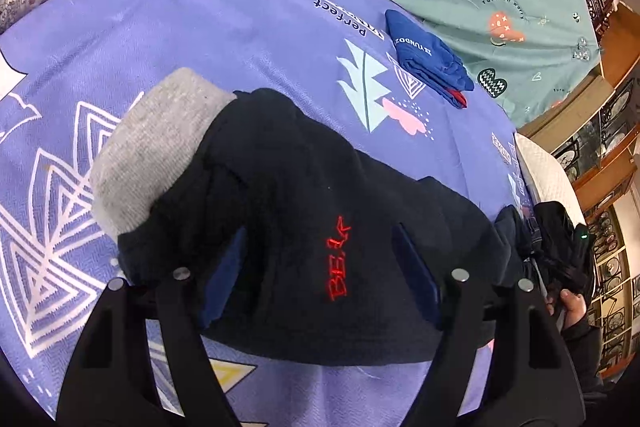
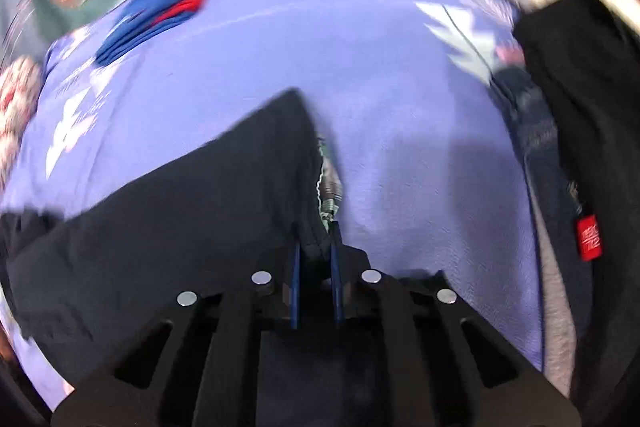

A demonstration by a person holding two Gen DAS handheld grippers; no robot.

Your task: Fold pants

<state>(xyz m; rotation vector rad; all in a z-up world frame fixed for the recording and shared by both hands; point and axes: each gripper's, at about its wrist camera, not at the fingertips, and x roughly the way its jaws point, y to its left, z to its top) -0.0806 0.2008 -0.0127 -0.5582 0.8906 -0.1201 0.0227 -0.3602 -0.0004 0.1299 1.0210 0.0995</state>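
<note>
Dark navy fleece pants with grey ribbed cuff [image 1: 280, 211] lie bunched on the lilac printed bedsheet [image 1: 200, 27], folding apparently unfinished; left gripper [image 1: 320, 267] spread wide above them, right gripper [image 2: 316, 251] pinching an edge.

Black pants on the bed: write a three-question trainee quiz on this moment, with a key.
1. True or false: the right gripper is shut on the black pants.
2. The left gripper has its jaws: A) wide open, B) shut, C) out of view?
3. What colour is the embroidered lettering on the pants?
4. No fourth; stop here.

Key: 1 true. 2 A; the jaws straddle the pants. 3 red.
</note>
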